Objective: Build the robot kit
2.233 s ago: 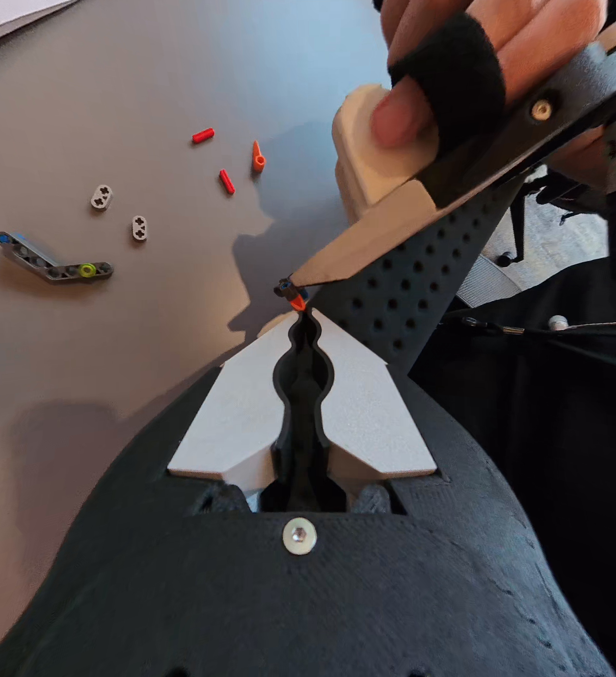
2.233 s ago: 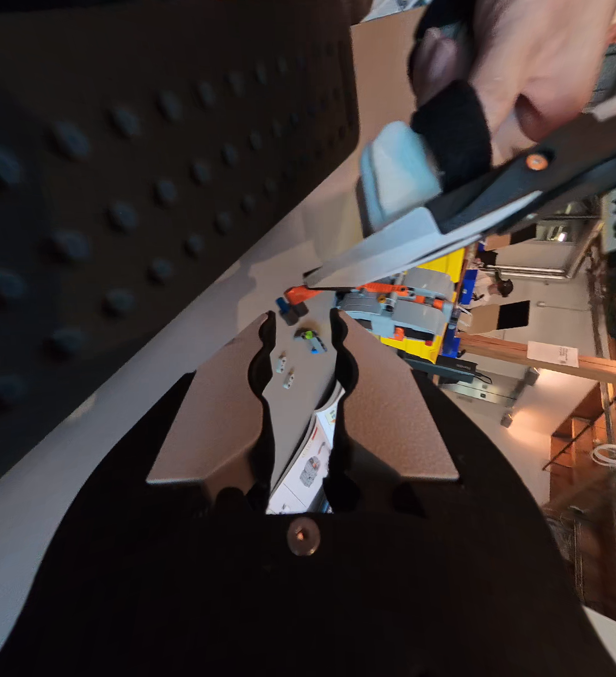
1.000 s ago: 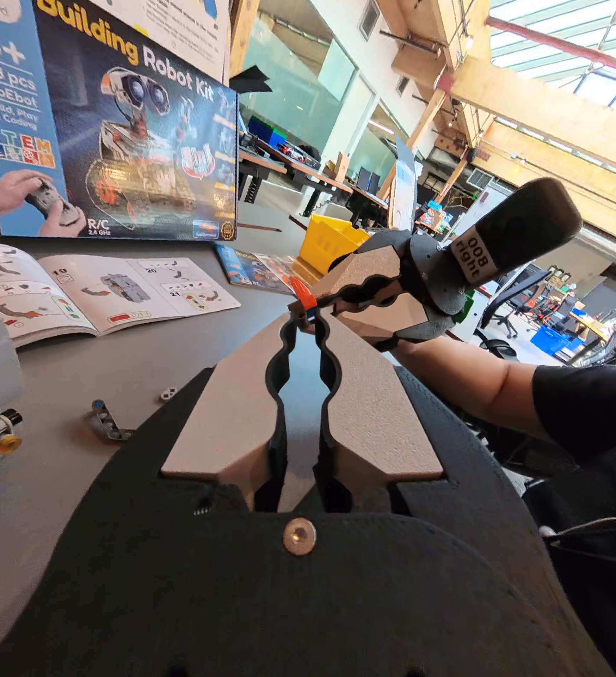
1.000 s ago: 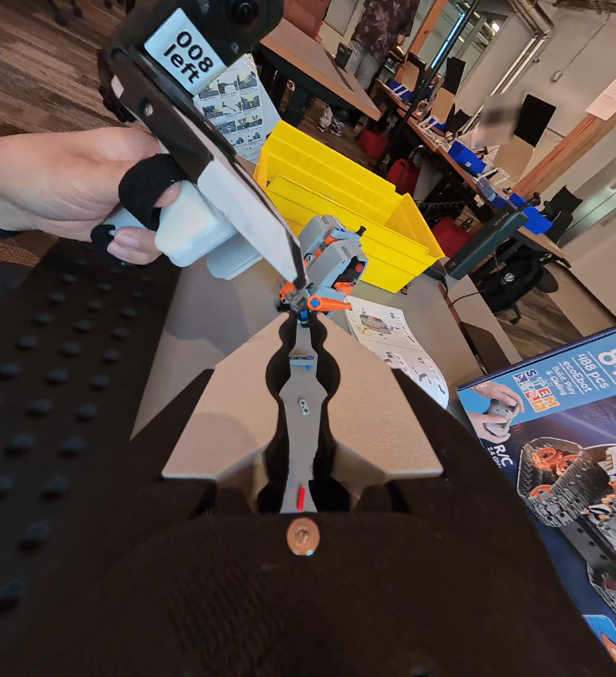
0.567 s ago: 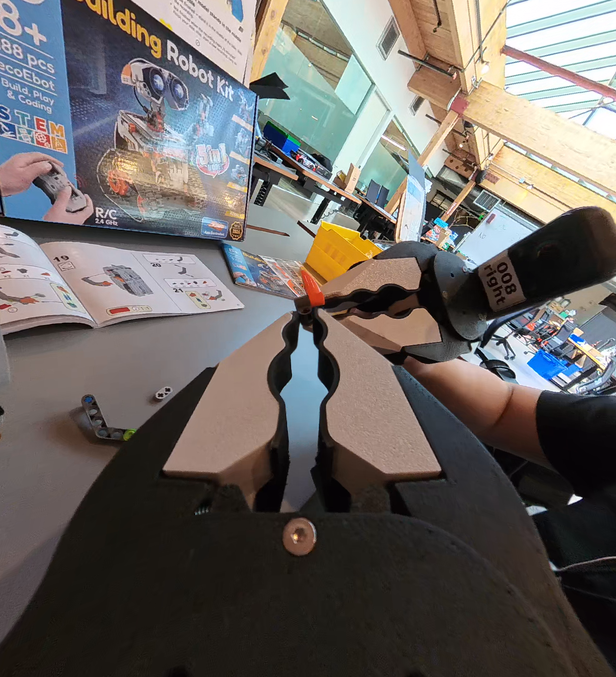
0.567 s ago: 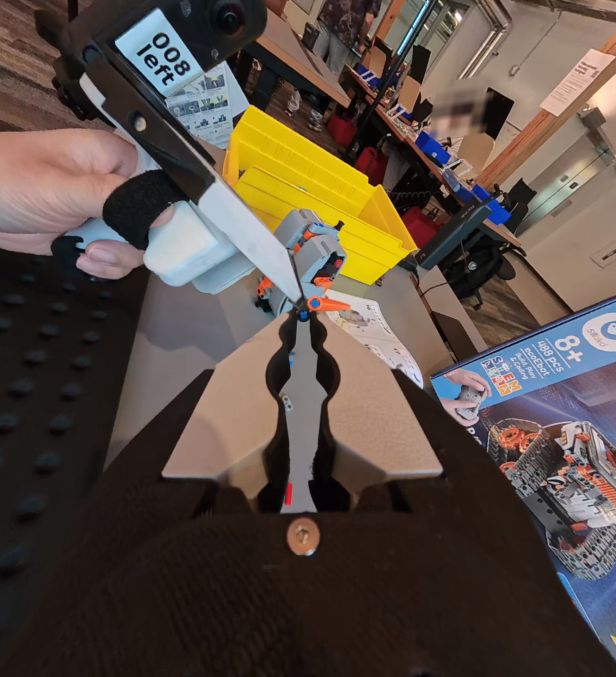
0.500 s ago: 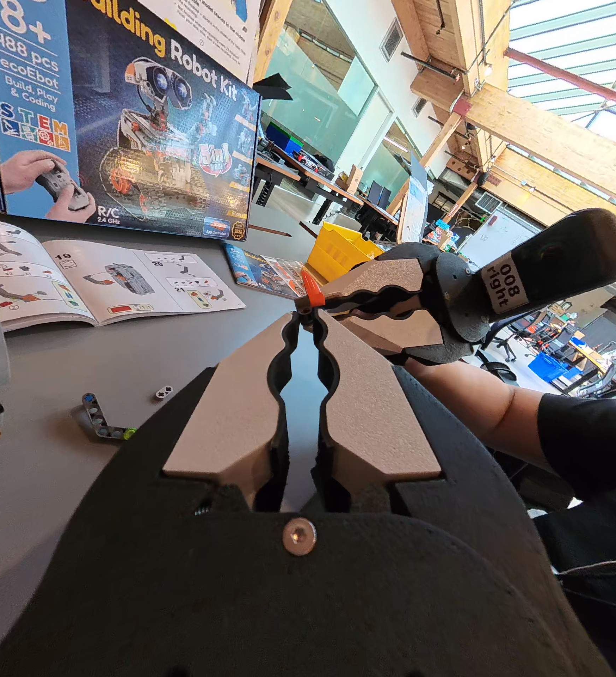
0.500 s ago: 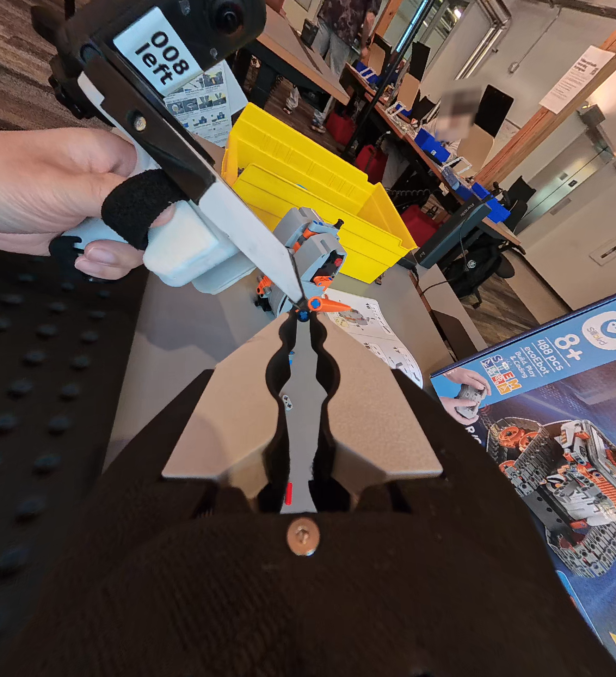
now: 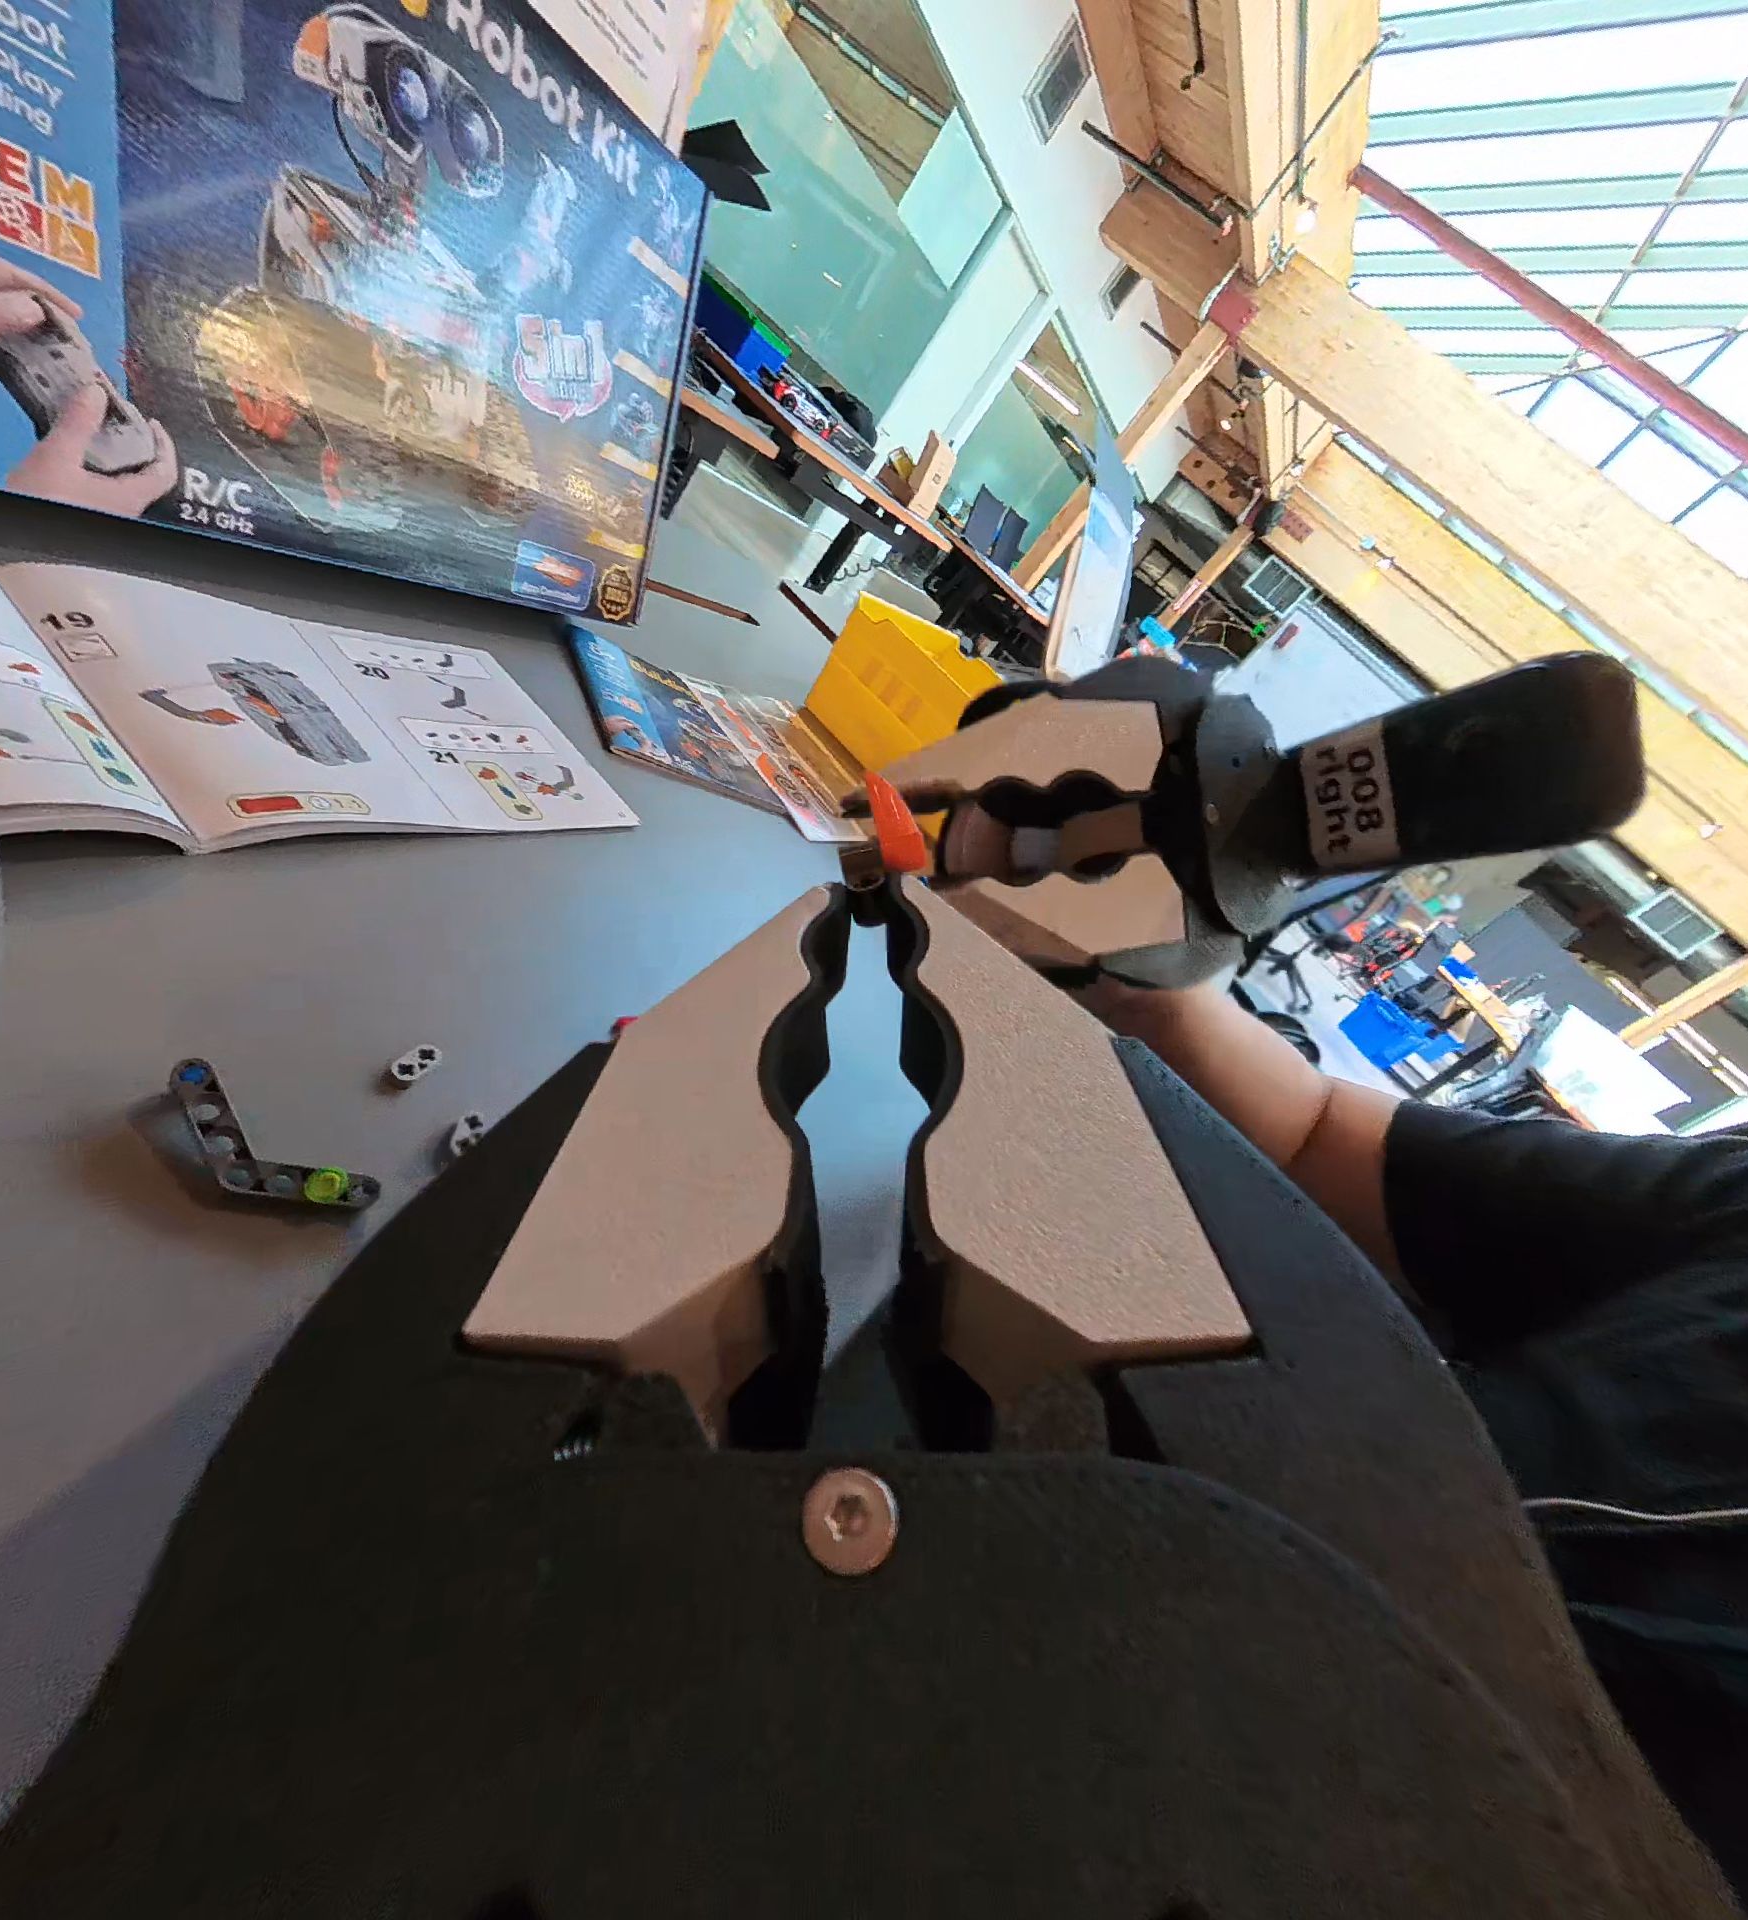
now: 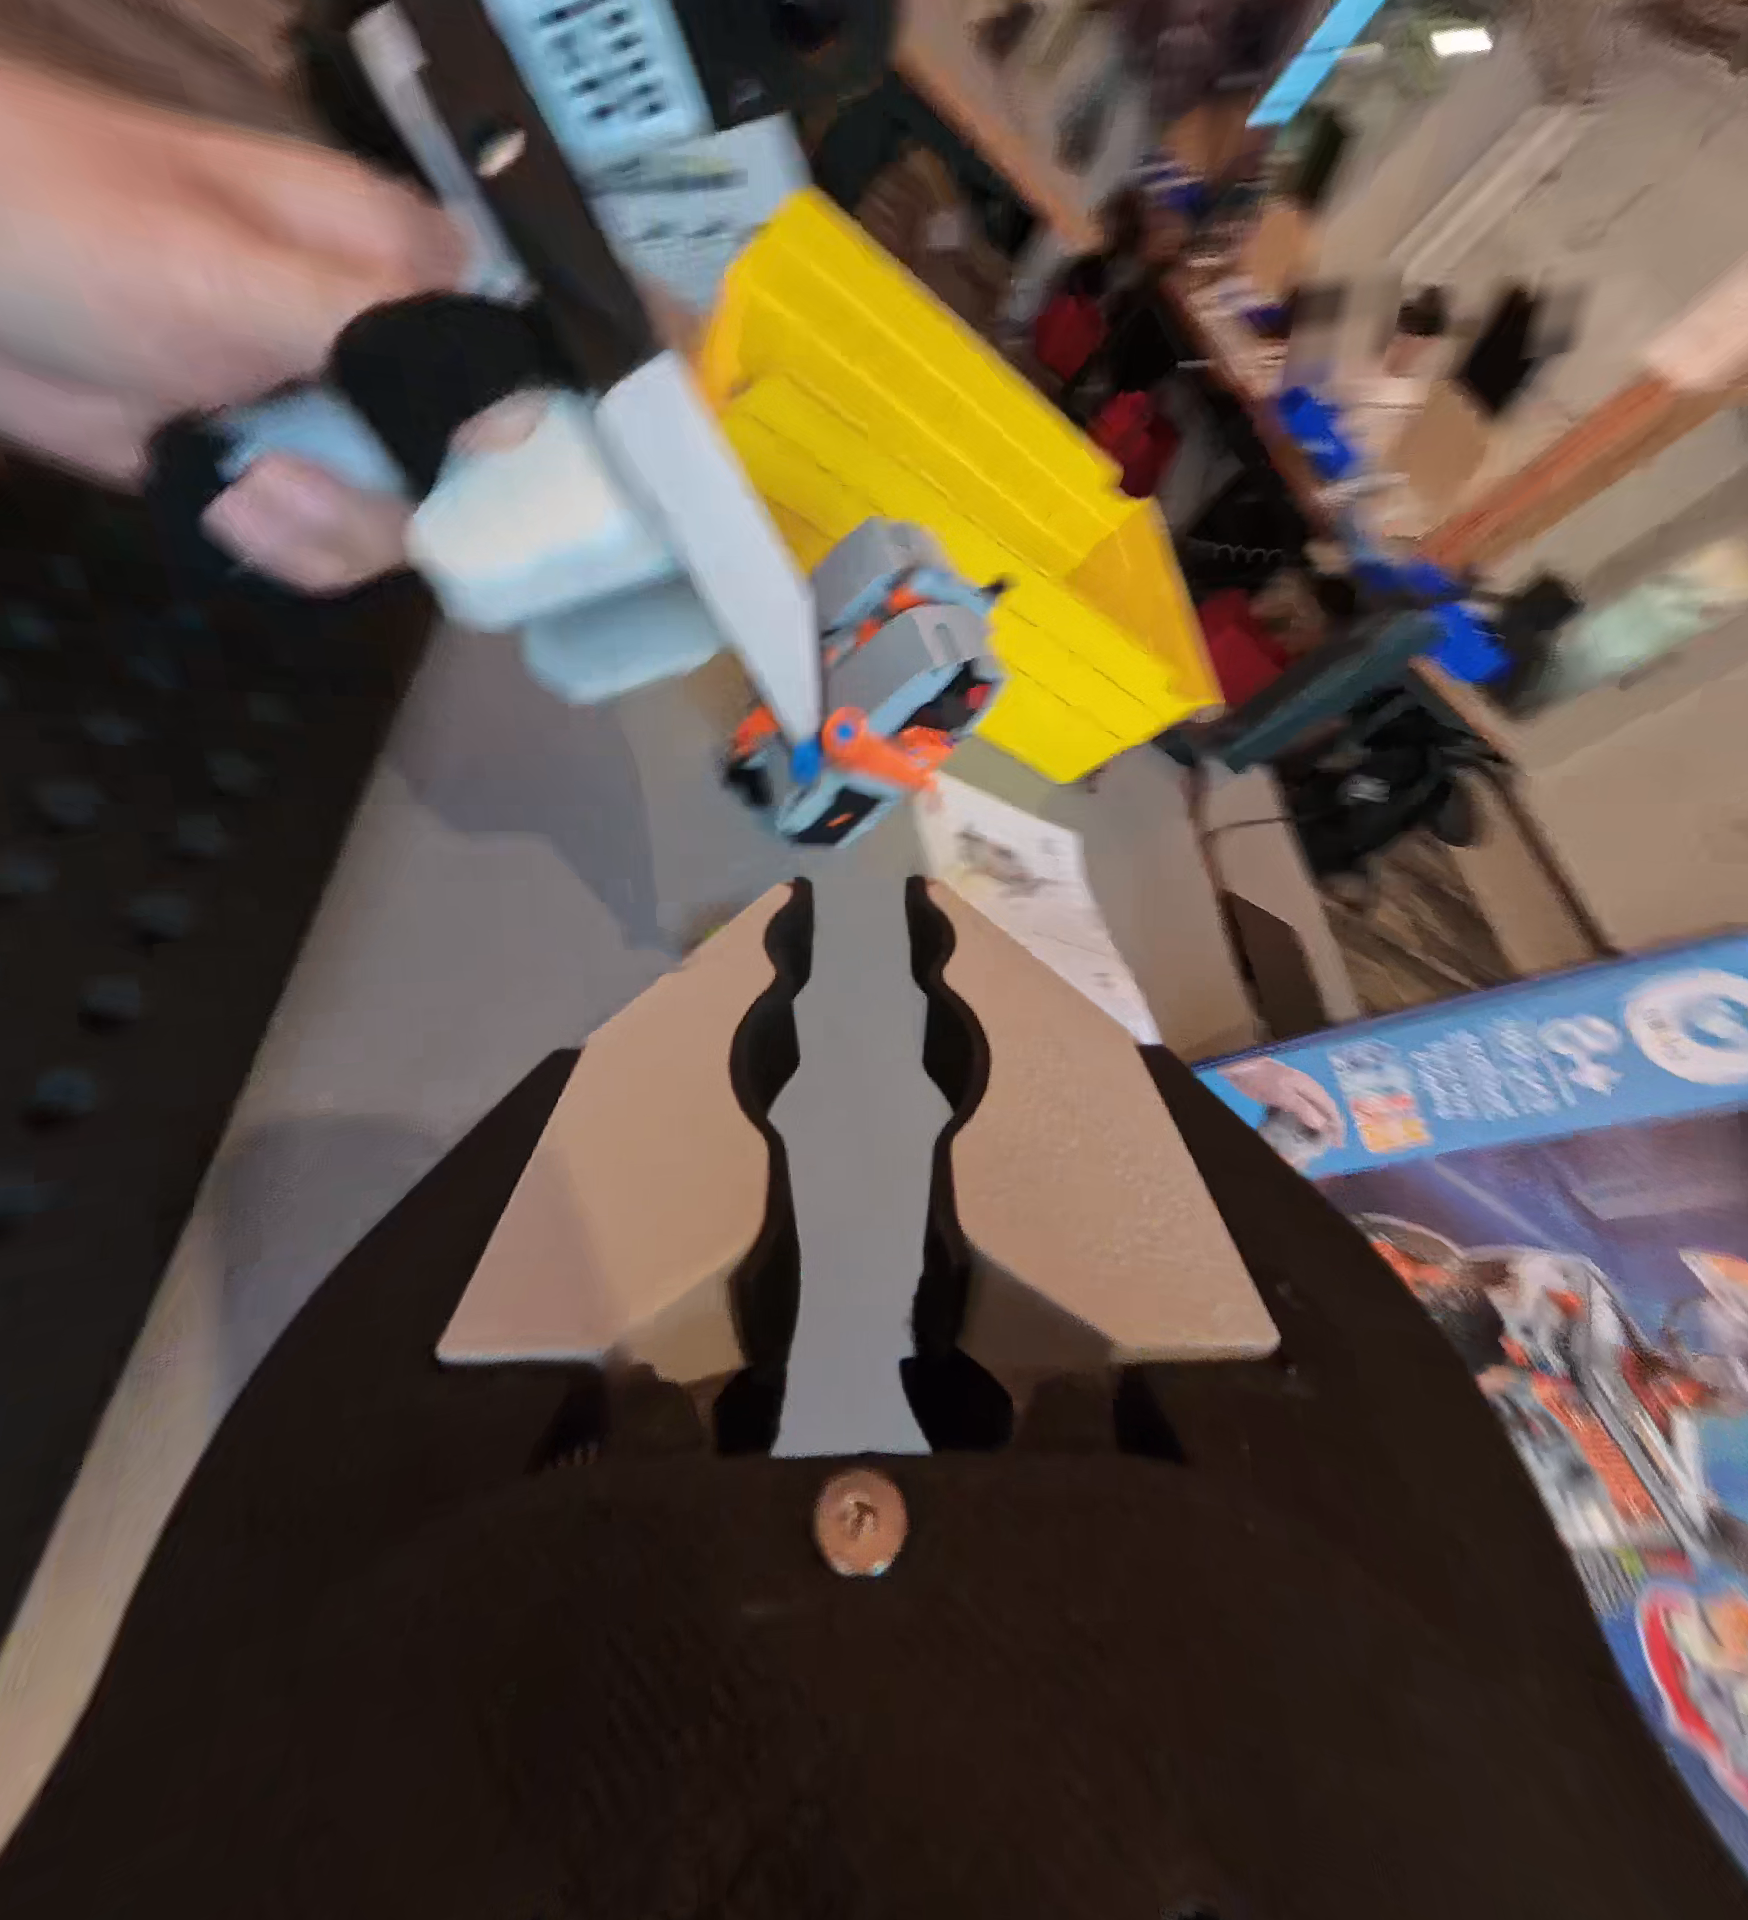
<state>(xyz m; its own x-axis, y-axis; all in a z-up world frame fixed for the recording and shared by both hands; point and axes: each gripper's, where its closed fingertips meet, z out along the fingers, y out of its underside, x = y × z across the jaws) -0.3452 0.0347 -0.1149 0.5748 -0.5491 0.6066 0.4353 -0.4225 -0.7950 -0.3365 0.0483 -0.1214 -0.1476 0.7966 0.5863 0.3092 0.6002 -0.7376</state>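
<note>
Left wrist view:
- One left gripper (image 9: 865, 902), tips closed on a small dark part (image 9: 862, 883) carrying an orange cone (image 9: 893, 826), held above the grey table (image 9: 434, 966).
- One right gripper (image 9: 865, 802), white-labelled, beside the cone.
- One printed blue kit box (image 9: 330, 312).
- One open instruction booklet (image 9: 278, 727).
- One angled grey beam (image 9: 246, 1153).
- Two pale connectors (image 9: 416, 1062).
- One yellow bin (image 9: 891, 675), contents not discernible.

Right wrist view, blurred:
- Right gripper (image 10: 854, 894), jaws parted, nothing between them.
- The orange cone (image 10: 875, 756) is pinched at the left gripper (image 10: 802, 727) tip.
- One grey model (image 10: 911, 655) is seen behind.
</note>
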